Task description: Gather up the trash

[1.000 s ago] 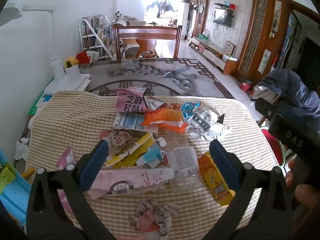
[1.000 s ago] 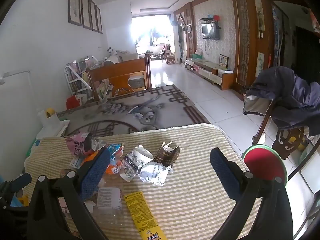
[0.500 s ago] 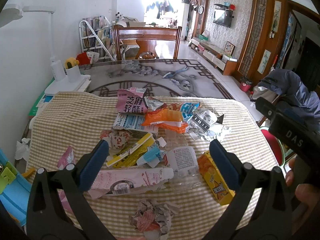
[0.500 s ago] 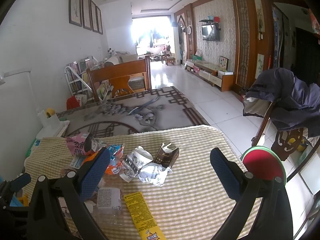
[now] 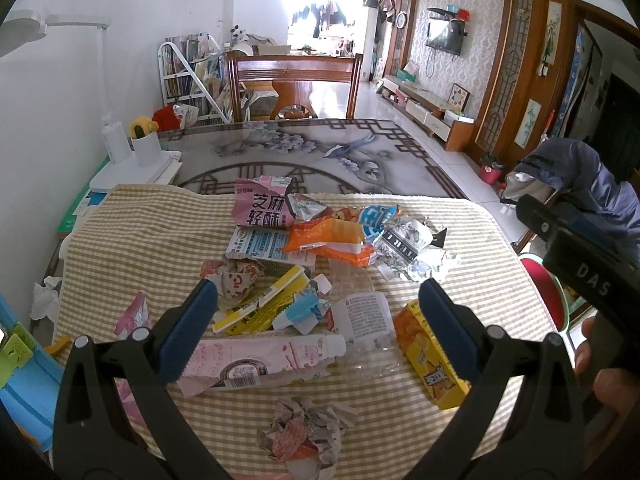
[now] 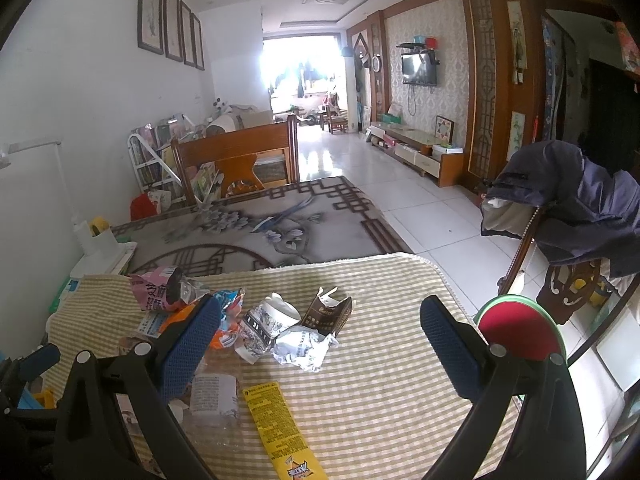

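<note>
Several pieces of trash lie on a yellow checked tablecloth point(image 5: 132, 240): a pink snack bag point(image 5: 262, 208), an orange wrapper point(image 5: 332, 238), a clear plastic bottle with a white label point(image 5: 364, 320), a pink tube-shaped pack point(image 5: 264, 360), a yellow box point(image 5: 430, 356) and a crumpled paper ball point(image 5: 308, 432). My left gripper point(image 5: 316, 320) is open above the pile, empty. My right gripper point(image 6: 320, 332) is open and empty above crumpled foil point(image 6: 304, 344), a torn brown carton point(image 6: 330, 314) and the yellow box point(image 6: 280, 424).
A wooden chair point(image 5: 294, 80) stands beyond the glass-topped table point(image 5: 280, 152). A white lamp base and cup point(image 5: 132, 152) sit at the left. A chair with a dark jacket point(image 6: 572, 200) and a red stool point(image 6: 520, 332) stand at the right.
</note>
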`<move>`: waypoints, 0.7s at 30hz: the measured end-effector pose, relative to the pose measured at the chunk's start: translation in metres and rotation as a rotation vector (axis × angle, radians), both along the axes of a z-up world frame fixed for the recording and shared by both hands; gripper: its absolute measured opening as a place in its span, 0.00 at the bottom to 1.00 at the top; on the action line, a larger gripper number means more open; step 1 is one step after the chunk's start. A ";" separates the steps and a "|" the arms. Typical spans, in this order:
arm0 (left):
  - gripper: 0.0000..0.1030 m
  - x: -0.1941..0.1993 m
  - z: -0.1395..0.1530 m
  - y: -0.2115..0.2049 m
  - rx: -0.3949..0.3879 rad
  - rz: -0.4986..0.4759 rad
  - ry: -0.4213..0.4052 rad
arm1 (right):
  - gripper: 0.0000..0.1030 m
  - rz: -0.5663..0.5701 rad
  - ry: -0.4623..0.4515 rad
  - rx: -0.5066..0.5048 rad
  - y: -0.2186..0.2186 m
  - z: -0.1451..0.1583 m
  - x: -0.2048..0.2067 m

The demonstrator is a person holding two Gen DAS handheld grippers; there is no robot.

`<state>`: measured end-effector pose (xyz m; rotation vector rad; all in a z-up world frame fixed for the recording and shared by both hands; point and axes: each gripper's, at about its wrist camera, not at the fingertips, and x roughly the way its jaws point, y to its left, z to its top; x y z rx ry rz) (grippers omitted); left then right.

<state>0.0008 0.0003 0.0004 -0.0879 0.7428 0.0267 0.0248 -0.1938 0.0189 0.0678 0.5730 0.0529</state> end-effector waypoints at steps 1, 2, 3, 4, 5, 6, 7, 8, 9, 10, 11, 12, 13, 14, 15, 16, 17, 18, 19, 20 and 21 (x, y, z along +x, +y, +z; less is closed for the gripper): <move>0.96 0.000 0.000 0.000 0.000 0.000 0.000 | 0.93 0.000 -0.001 0.000 0.000 -0.001 0.000; 0.96 0.000 0.000 0.000 0.000 0.000 -0.001 | 0.93 0.000 -0.001 0.000 0.000 -0.001 0.000; 0.96 0.000 0.000 0.000 0.000 0.001 -0.001 | 0.93 0.000 -0.001 0.000 0.000 -0.001 0.000; 0.96 0.000 0.000 0.000 0.000 0.000 -0.001 | 0.93 0.000 -0.001 0.000 0.000 -0.001 0.000; 0.96 0.000 0.000 0.000 0.000 0.001 0.000 | 0.93 0.001 0.000 -0.001 -0.001 0.000 -0.001; 0.96 0.000 0.000 0.000 0.000 0.001 0.000 | 0.93 0.000 0.000 0.000 0.000 -0.001 0.000; 0.96 0.000 0.000 0.000 0.000 0.001 0.000 | 0.93 0.001 0.001 -0.001 0.000 -0.002 0.000; 0.96 0.000 -0.003 -0.001 -0.001 0.002 0.001 | 0.93 0.002 0.002 -0.002 -0.001 -0.002 -0.001; 0.96 0.001 -0.005 -0.002 -0.001 0.003 0.001 | 0.93 0.003 0.003 -0.004 0.000 -0.003 -0.001; 0.96 0.001 -0.004 -0.002 -0.001 0.004 0.001 | 0.93 0.005 0.004 -0.005 0.000 -0.003 -0.001; 0.96 0.001 -0.004 -0.002 0.000 0.005 0.001 | 0.93 0.007 0.006 -0.008 0.002 -0.005 0.000; 0.96 0.001 -0.004 -0.002 0.000 0.004 0.002 | 0.93 0.008 0.007 -0.010 0.003 -0.005 0.000; 0.96 0.001 -0.005 -0.002 0.000 0.005 0.002 | 0.93 0.008 0.007 -0.011 0.003 -0.005 0.000; 0.96 0.001 -0.004 -0.001 0.000 0.003 0.002 | 0.93 0.008 0.007 -0.010 0.003 -0.005 0.000; 0.96 0.001 -0.004 -0.001 -0.001 0.003 0.002 | 0.93 0.007 0.007 -0.010 0.003 -0.005 0.000; 0.96 0.001 -0.004 -0.001 0.000 0.003 0.001 | 0.93 0.007 0.006 -0.010 0.003 -0.005 0.000; 0.96 0.001 -0.004 -0.002 0.000 0.003 0.001 | 0.93 0.006 0.006 -0.009 0.003 -0.006 0.000; 0.96 0.001 -0.004 -0.001 0.001 0.003 0.000 | 0.93 0.007 0.007 -0.009 0.003 -0.006 0.000; 0.96 0.001 -0.004 -0.001 0.000 0.003 0.000 | 0.93 0.006 0.007 -0.009 0.003 -0.006 0.000; 0.96 0.001 -0.004 -0.002 0.000 0.003 0.000 | 0.93 0.006 0.007 -0.010 0.003 -0.005 0.000; 0.96 0.001 -0.004 -0.002 0.001 0.003 0.001 | 0.93 0.006 0.007 -0.009 0.003 -0.006 0.000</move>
